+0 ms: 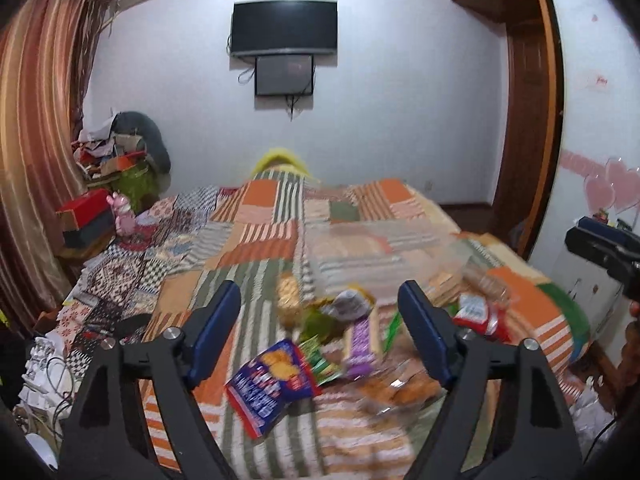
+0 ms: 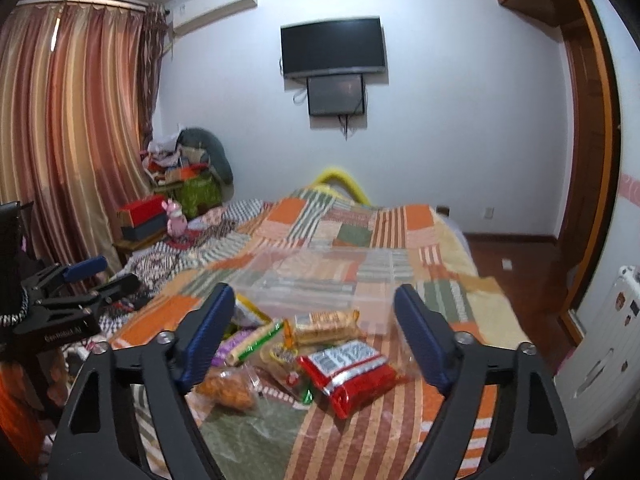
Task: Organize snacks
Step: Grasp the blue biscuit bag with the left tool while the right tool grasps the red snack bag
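A pile of snack packets lies on the patchwork bedspread [image 2: 360, 224]. In the right wrist view I see a red packet [image 2: 352, 372], a clear pack of biscuits [image 2: 324, 326], an orange snack bag [image 2: 228, 390] and a purple packet [image 2: 226, 346]. In the left wrist view a blue cracker bag [image 1: 270, 386], the purple packet [image 1: 360, 344] and the red packet [image 1: 476, 314] show. A clear plastic organizer box [image 2: 316, 280] lies just beyond the pile. My left gripper [image 1: 320, 300] and right gripper [image 2: 314, 300] are both open and empty above the pile.
A bedside table with a red box [image 2: 142, 210] and pink toy [image 2: 176, 218] stands left of the bed. Curtains [image 2: 72, 120] hang at the left. A TV [image 2: 334, 48] is on the far wall. A wooden door frame [image 2: 592, 160] is at the right.
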### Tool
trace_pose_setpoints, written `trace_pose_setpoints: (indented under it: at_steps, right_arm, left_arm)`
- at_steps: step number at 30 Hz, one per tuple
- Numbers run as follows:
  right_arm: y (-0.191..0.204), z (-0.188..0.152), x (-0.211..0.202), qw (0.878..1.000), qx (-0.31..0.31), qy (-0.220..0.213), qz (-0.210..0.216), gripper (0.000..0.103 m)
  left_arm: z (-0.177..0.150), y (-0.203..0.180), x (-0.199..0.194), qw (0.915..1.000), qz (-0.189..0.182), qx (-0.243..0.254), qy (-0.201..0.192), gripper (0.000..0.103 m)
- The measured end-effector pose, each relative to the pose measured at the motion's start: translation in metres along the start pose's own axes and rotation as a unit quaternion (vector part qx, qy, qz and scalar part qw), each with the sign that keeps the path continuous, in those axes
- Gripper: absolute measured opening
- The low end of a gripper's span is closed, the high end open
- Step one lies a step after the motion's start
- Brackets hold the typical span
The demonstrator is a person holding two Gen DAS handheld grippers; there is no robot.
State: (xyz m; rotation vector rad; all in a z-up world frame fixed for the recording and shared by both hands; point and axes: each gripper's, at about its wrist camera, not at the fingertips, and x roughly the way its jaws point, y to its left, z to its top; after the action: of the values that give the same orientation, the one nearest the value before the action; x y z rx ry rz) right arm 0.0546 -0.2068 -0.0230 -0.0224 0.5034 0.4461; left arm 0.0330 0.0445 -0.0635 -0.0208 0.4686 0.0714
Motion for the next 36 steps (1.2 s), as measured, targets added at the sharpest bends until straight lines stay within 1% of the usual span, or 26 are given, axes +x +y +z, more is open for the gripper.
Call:
trace_pose_setpoints:
  at_steps: [2, 7, 11, 15, 16, 18, 21, 22, 23, 24, 28, 30, 36]
  right_arm:
    - [-0.003, -0.005, 0.010, 1.000, 0.001, 0.020, 0.001, 0.073]
    - [-0.010, -0.019, 0.034, 0.998, 0.006, 0.064, -0.004, 0.072]
    - [-0.020, -0.030, 0.053, 0.995, 0.015, 0.103, -0.009, 0.072]
    - [-0.031, -0.037, 0.068, 0.991, 0.026, 0.134, -0.015, 0.072]
    - [-0.034, -0.038, 0.072, 0.989, 0.031, 0.141, -0.015, 0.072]
    - [-0.039, -0.042, 0.080, 0.987, 0.038, 0.157, -0.011, 0.072]
    - [-0.045, -0.045, 0.095, 0.983, 0.044, 0.178, -0.009, 0.074]
    - [-0.045, -0.046, 0.101, 0.982, 0.044, 0.184, -0.009, 0.075]
    - [-0.045, -0.047, 0.103, 0.981, 0.043, 0.188, -0.007, 0.079]
    - [-0.045, -0.049, 0.107, 0.980, 0.042, 0.193, -0.005, 0.082]
    - [-0.044, -0.055, 0.119, 0.977, 0.043, 0.211, -0.003, 0.086]
    - [-0.044, -0.055, 0.120, 0.977, 0.042, 0.211, -0.009, 0.096]
    - [-0.041, -0.057, 0.123, 0.977, 0.022, 0.212, -0.017, 0.097]
  left_arm:
    - [-0.006, 0.008, 0.009, 0.9998, 0.004, 0.007, 0.018, 0.079]
    - [-0.028, 0.020, 0.037, 0.9974, 0.018, 0.028, 0.063, 0.079]
    - [-0.048, 0.031, 0.065, 0.9939, 0.017, 0.020, 0.107, 0.079]
    - [-0.061, 0.039, 0.088, 0.9899, 0.016, -0.004, 0.141, 0.080]
    - [-0.061, 0.040, 0.094, 0.9888, 0.016, -0.012, 0.148, 0.081]
    - [-0.064, 0.046, 0.108, 0.9855, 0.018, -0.028, 0.167, 0.093]
    - [-0.071, 0.053, 0.120, 0.9827, 0.018, -0.043, 0.179, 0.096]
    - [-0.073, 0.055, 0.125, 0.9816, 0.015, -0.046, 0.185, 0.098]
    - [-0.075, 0.055, 0.128, 0.9809, 0.012, -0.049, 0.188, 0.100]
    - [-0.078, 0.057, 0.131, 0.9797, 0.010, -0.054, 0.193, 0.101]
    - [-0.089, 0.055, 0.146, 0.9744, 0.011, -0.050, 0.219, 0.101]
    - [-0.093, 0.051, 0.151, 0.9745, 0.017, -0.039, 0.220, 0.101]
    - [-0.098, 0.049, 0.159, 0.9746, 0.011, -0.031, 0.221, 0.100]
